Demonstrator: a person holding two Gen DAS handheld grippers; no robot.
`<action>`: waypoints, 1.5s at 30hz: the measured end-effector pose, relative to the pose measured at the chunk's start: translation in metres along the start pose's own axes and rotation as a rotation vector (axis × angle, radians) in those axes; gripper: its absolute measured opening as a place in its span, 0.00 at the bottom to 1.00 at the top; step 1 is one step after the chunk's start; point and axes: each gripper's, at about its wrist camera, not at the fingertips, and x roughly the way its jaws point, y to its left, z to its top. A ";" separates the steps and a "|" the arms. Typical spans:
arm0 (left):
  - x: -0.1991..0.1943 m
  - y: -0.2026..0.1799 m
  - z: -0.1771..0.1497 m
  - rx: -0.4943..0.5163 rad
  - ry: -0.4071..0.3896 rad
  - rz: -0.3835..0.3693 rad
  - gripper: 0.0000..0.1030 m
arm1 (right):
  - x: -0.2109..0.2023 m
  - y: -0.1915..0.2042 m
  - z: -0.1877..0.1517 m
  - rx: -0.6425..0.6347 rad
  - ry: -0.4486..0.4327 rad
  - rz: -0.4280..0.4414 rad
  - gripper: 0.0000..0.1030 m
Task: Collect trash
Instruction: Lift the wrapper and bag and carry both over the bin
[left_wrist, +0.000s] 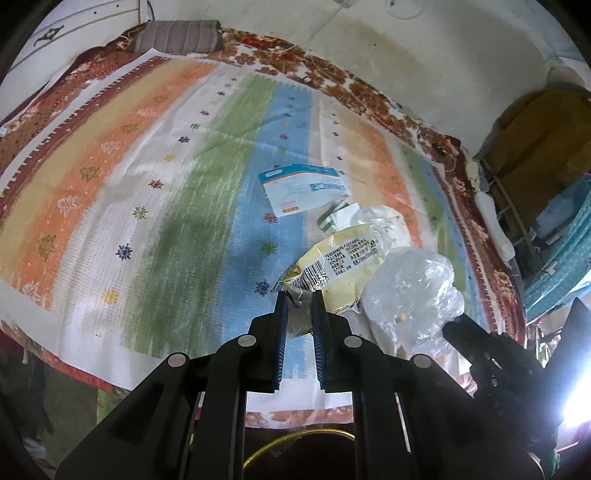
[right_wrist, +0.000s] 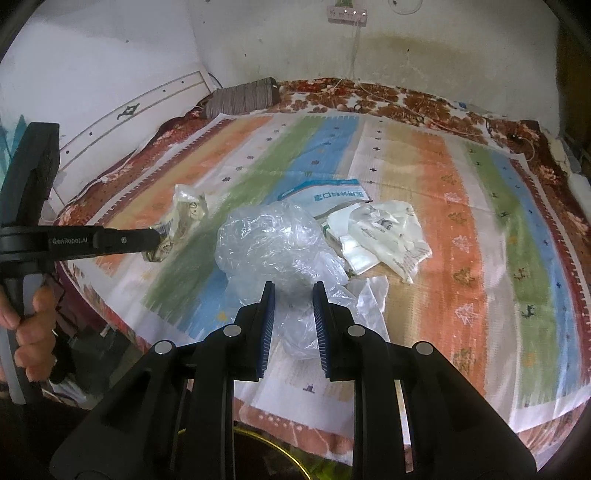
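Note:
My left gripper (left_wrist: 299, 295) is shut on the crumpled end of a yellow snack wrapper (left_wrist: 343, 266), held above the striped bedspread (left_wrist: 147, 192). The right wrist view shows that gripper (right_wrist: 157, 236) from the side with the wrapper (right_wrist: 184, 214) hanging from its tip. My right gripper (right_wrist: 293, 286) is shut on a crumpled clear plastic bag (right_wrist: 273, 243), which bulges beyond its fingers; the left wrist view shows this bag (left_wrist: 410, 295) at the right gripper's tip (left_wrist: 448, 326). A blue-and-white packet (left_wrist: 306, 184) and white plastic bags (right_wrist: 384, 236) lie on the bed.
A grey striped pillow (left_wrist: 177, 37) lies at the head of the bed by the white headboard (right_wrist: 129, 110). A power strip (right_wrist: 347, 14) hangs on the stained wall. A cluttered shelf (left_wrist: 535, 177) stands right of the bed. A thin gold rim (left_wrist: 295, 439) curves below the bed's edge.

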 end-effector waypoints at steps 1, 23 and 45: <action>-0.002 -0.002 -0.002 0.001 -0.001 -0.008 0.12 | -0.003 0.000 -0.002 0.007 -0.001 0.000 0.19; -0.047 -0.034 -0.044 0.091 -0.072 -0.081 0.12 | -0.066 -0.002 -0.027 0.078 -0.078 -0.011 0.19; -0.078 -0.048 -0.101 0.132 -0.110 -0.149 0.12 | -0.118 0.019 -0.097 0.074 -0.102 0.004 0.19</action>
